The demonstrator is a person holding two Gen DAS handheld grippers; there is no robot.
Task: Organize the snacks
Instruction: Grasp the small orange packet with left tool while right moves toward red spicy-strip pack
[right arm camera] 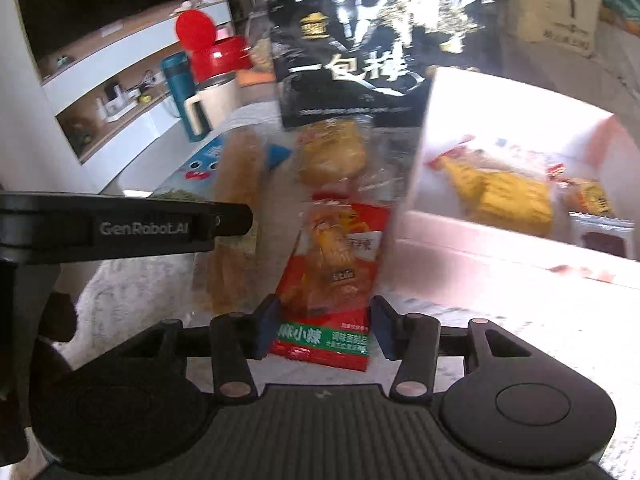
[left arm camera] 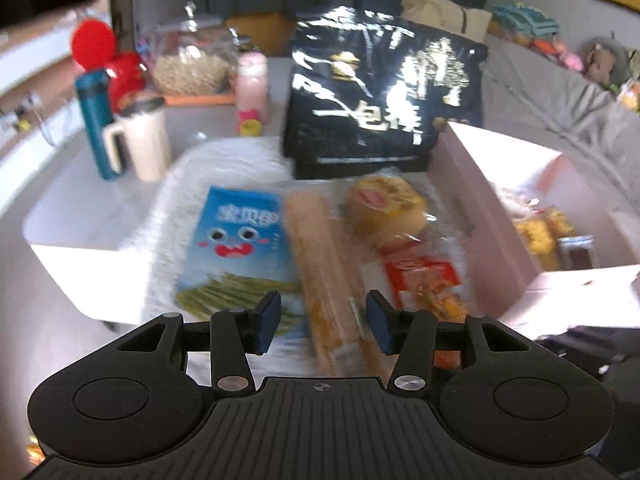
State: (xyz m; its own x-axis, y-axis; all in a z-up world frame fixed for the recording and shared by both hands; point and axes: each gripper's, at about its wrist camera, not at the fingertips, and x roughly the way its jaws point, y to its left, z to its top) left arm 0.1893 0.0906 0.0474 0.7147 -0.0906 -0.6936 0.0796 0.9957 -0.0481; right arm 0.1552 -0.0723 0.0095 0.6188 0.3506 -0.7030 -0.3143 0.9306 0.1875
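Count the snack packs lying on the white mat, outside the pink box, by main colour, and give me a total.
Blue: 1, the blue cartoon-face pack
Orange: 1, the long biscuit sleeve
Yellow: 1, the round cake in clear wrap
Red: 1, the red spicy snack pack
Black: 1, the big black bag
Total: 5

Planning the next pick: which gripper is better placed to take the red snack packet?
Right: the right gripper is open around the red snack packet; the left gripper straddles the long wafer pack.
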